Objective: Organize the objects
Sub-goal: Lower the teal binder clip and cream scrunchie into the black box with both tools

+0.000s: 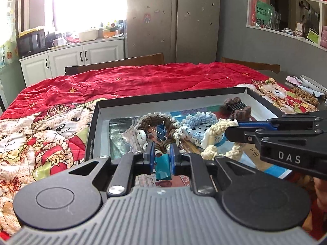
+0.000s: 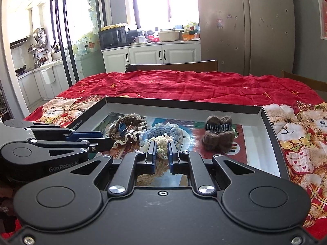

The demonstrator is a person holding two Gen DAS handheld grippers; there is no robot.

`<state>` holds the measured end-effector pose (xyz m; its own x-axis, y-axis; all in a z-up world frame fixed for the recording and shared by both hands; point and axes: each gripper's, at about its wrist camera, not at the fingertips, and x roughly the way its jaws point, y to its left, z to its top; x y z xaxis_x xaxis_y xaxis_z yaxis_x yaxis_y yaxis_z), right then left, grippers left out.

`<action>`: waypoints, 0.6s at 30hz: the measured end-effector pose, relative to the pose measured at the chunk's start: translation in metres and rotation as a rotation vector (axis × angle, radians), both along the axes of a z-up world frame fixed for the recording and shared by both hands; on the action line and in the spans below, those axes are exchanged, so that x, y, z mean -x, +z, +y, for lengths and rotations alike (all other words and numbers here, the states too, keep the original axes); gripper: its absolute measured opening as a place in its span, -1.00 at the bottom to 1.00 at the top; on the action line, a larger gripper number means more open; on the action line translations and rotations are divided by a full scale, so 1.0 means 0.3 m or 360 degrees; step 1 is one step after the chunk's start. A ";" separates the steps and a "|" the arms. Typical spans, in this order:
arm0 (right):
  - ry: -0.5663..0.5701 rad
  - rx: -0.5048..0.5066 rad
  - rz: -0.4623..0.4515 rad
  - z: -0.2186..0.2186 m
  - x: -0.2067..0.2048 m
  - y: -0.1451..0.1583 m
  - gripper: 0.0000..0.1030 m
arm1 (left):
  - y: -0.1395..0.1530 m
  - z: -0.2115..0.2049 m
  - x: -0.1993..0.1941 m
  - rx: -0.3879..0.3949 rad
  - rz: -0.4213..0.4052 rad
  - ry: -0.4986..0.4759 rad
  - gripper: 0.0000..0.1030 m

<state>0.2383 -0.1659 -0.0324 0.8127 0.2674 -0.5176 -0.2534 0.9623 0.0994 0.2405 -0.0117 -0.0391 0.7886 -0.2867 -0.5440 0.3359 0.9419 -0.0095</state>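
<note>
My left tool [image 1: 161,157] is narrowed onto a teal clip [image 1: 162,168] low in the centre of the left wrist view, its blue pads pressing both sides; the clip hangs over the near part of the shallow box [image 1: 169,99]. That view alone shows the cream crocheted scrunchie [image 1: 216,137] whole, right of centre, with my right tool [image 1: 232,131] reaching in from the right edge and pinching it.

The right wrist view shows that grip closer: my right tool [image 2: 162,154] is closed narrow on the cream crocheted scrunchie [image 2: 161,149], centre frame, and the left tool [image 2: 102,139] comes in from the left edge.

Both tools tilt down into the box. Inside lie a brown scrunchie [image 2: 126,128] at left, a blue scrunchie [image 2: 165,131] in the middle, and a brown furry claw clip [image 2: 218,134] at right, well apart from the others.

The box wall [image 2: 184,107] rises behind them; bare box floor shows right of the claw clip. The red quilt [image 2: 184,85] covering the desk spreads beyond the box toward the top of both frames.
</note>
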 end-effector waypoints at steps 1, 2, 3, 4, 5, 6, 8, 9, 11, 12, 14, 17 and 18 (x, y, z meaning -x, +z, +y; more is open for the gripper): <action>-0.0001 0.0004 0.0004 0.001 -0.002 -0.003 -0.77 | -0.001 0.000 0.000 -0.0003 0.0002 0.0000 -0.65; 0.0001 0.0007 0.0007 0.002 -0.002 -0.005 -0.77 | -0.003 0.000 -0.002 -0.0005 0.0006 0.0000 -0.65; 0.0002 0.0011 0.0012 0.003 -0.003 -0.009 -0.77 | -0.005 0.000 -0.003 -0.0006 0.0010 -0.0001 -0.65; 0.0004 0.0014 0.0016 0.004 -0.004 -0.011 -0.77 | -0.007 0.000 -0.005 -0.0009 0.0015 0.0000 -0.65; 0.0004 0.0019 0.0019 0.005 -0.005 -0.014 -0.77 | -0.010 -0.001 -0.006 -0.0011 0.0017 0.0000 -0.65; 0.0003 0.0025 0.0022 0.007 -0.006 -0.017 -0.77 | -0.011 0.000 -0.006 -0.0011 0.0019 0.0001 -0.65; 0.0003 0.0029 0.0028 0.008 -0.009 -0.022 -0.77 | -0.011 0.001 -0.006 -0.0012 0.0024 0.0003 -0.65; 0.0001 0.0030 0.0030 0.007 -0.008 -0.022 -0.77 | -0.012 0.001 -0.007 -0.0013 0.0026 0.0005 -0.65; 0.0000 0.0037 0.0041 0.010 -0.011 -0.027 -0.77 | -0.015 -0.001 -0.010 -0.0017 0.0034 0.0005 -0.65; -0.0002 0.0041 0.0048 0.011 -0.013 -0.030 -0.77 | -0.017 -0.001 -0.012 -0.0019 0.0037 0.0007 -0.65; -0.0005 0.0048 0.0063 0.010 -0.016 -0.033 -0.77 | -0.021 -0.004 -0.015 -0.0029 0.0045 0.0006 -0.65; -0.0009 0.0053 0.0081 0.008 -0.022 -0.038 -0.77 | -0.024 -0.007 -0.015 -0.0046 0.0043 0.0006 -0.65; -0.0009 0.0053 0.0085 0.008 -0.024 -0.040 -0.77 | -0.025 -0.007 -0.015 -0.0045 0.0044 0.0006 -0.65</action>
